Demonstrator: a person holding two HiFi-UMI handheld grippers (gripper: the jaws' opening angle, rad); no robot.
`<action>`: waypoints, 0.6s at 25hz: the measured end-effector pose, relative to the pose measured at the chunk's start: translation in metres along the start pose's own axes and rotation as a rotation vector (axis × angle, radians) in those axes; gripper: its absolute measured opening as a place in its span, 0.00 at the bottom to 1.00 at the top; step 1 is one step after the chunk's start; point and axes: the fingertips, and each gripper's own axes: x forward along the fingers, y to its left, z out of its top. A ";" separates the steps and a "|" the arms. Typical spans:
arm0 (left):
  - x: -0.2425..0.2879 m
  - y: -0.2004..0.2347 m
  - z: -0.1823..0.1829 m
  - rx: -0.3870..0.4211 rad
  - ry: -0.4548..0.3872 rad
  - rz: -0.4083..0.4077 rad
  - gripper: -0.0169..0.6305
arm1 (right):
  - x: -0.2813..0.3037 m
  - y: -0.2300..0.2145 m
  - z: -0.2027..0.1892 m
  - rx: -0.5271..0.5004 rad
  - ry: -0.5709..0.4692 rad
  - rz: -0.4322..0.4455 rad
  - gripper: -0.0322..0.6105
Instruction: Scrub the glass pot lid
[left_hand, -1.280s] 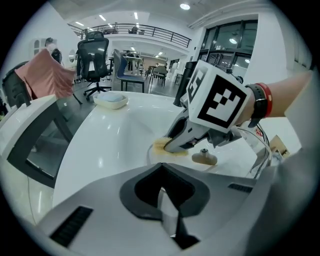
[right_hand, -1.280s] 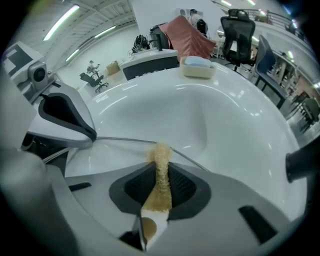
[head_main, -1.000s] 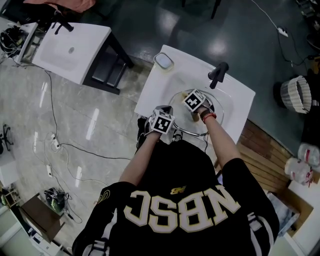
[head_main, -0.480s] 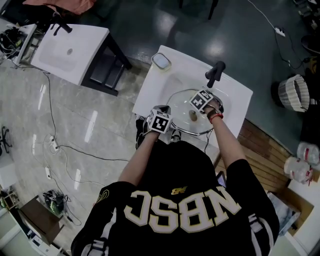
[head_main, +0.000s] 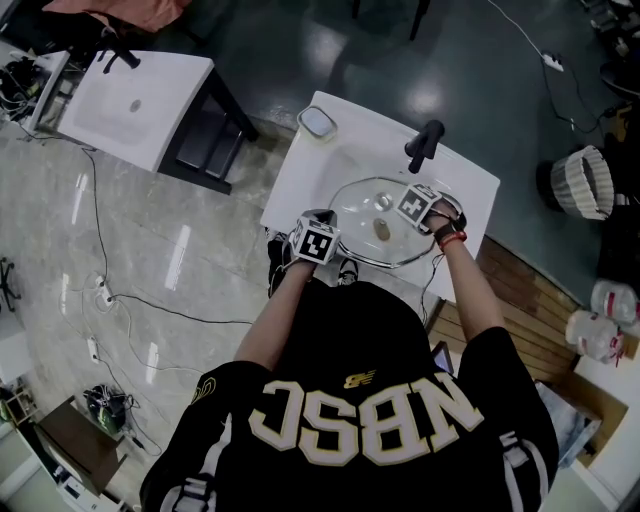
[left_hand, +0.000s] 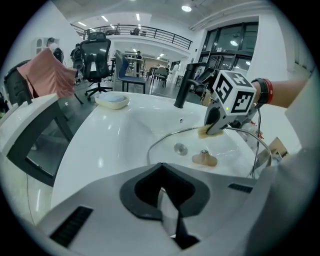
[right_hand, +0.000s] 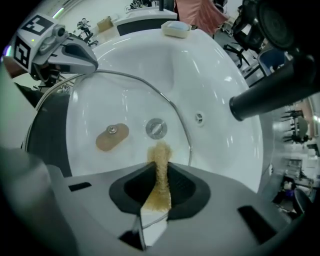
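Lid: the round clear glass pot lid (head_main: 365, 212) with its thin metal rim lies knob-up in the basin of the white ceramic sink (head_main: 300, 180), at the middle of the head view.
Knob: the flat tan oval knob (right_hand: 112, 136) sits at the lid's centre; the round metal drain (right_hand: 156, 128) shows through the glass beside it.
Left tongs: my left tongs (left_hand: 167, 215) have their jaws closed down on a thin edge at the lid's near rim, steadying it, as I judge.
Right tongs: my right tongs (right_hand: 157, 185) are clamped on a narrow yellow-brown scrubbing sponge (right_hand: 160, 160), whose tip presses on the glass close to the rim, on the lid's right side in the head view.
Progress: scrubbing is under way, I judge; the sponge is on one patch near the edge, so the knob area and the rest of the rim look like work left.
Surroundings: the black tap (head_main: 424, 144) stands at the upper right of the sink, and a small oval soap dish (head_main: 318, 121) sits at its upper-left corner.
Hard to tell: no suds or water show, so I cannot say which parts are already clean or whether the sponge is wet.
Hidden: the tongs' body covers the rim where the left jaws grip; the lid's underside is out of sight; my shirt fills the lower head view.
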 end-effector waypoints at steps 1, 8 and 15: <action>0.000 0.001 0.000 -0.001 -0.003 0.002 0.05 | -0.006 0.002 -0.005 -0.006 0.015 0.005 0.16; 0.004 0.004 -0.001 -0.005 -0.017 0.004 0.05 | -0.031 0.040 -0.019 -0.032 -0.016 0.173 0.16; 0.003 0.004 -0.001 -0.008 -0.011 0.000 0.05 | -0.050 0.073 -0.015 -0.036 -0.095 0.318 0.16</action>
